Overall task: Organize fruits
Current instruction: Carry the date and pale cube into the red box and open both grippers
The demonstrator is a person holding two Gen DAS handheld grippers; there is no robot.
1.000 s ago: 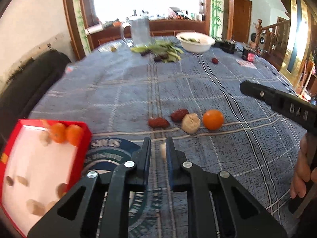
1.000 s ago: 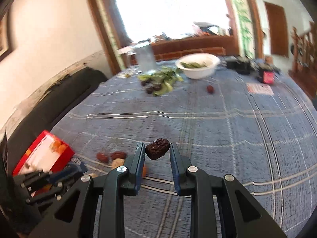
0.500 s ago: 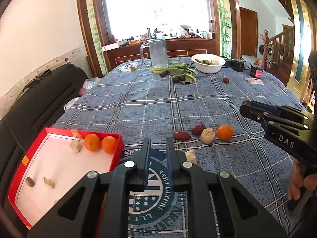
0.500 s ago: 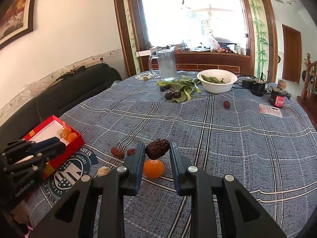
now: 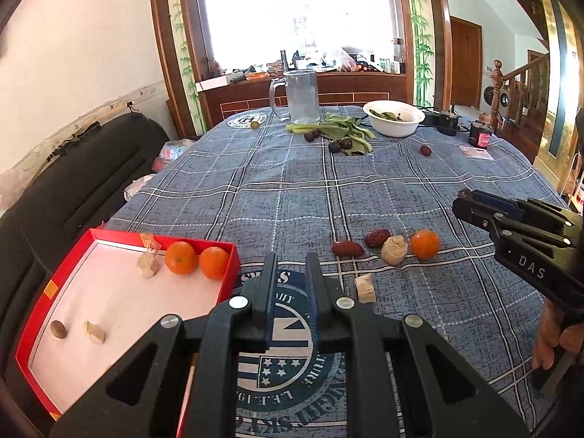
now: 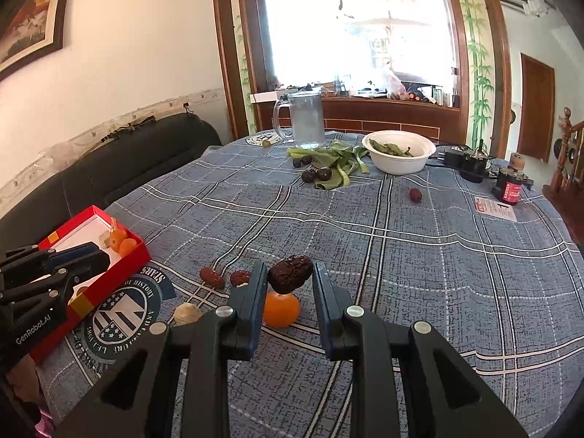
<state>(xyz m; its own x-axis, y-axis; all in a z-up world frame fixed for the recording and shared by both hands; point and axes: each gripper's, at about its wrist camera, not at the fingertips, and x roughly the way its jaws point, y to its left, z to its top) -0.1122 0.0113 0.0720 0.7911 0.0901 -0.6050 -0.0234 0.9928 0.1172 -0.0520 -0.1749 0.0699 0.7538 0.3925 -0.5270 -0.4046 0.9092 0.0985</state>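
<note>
My right gripper (image 6: pixel 289 284) is shut on a dark wrinkled date (image 6: pixel 290 277) and holds it above the table, over an orange (image 6: pixel 281 309). My left gripper (image 5: pixel 289 286) is empty, its jaws nearly together, raised beside the red box (image 5: pixel 226 281). The box holds two oranges (image 5: pixel 180 257), a nut and pale pieces. On the cloth lie two red dates (image 5: pixel 347 248), a pale lump (image 5: pixel 393 250), an orange (image 5: pixel 424 244) and a pale piece (image 5: pixel 365 287). The right gripper also shows in the left wrist view (image 5: pixel 465 204).
At the far end stand a glass mug (image 5: pixel 300 96), green leaves with dark plums (image 5: pixel 341 135), a white bowl (image 5: pixel 396 118) and one red date (image 5: pixel 425 150). A black sofa (image 5: pixel 65 182) lies left of the table. A round printed mat (image 5: pixel 288 365) lies under my left gripper.
Both grippers have risen and pulled back from the table. The right gripper kept the date. The left gripper moved away from the pale piece, which lies on the cloth.
</note>
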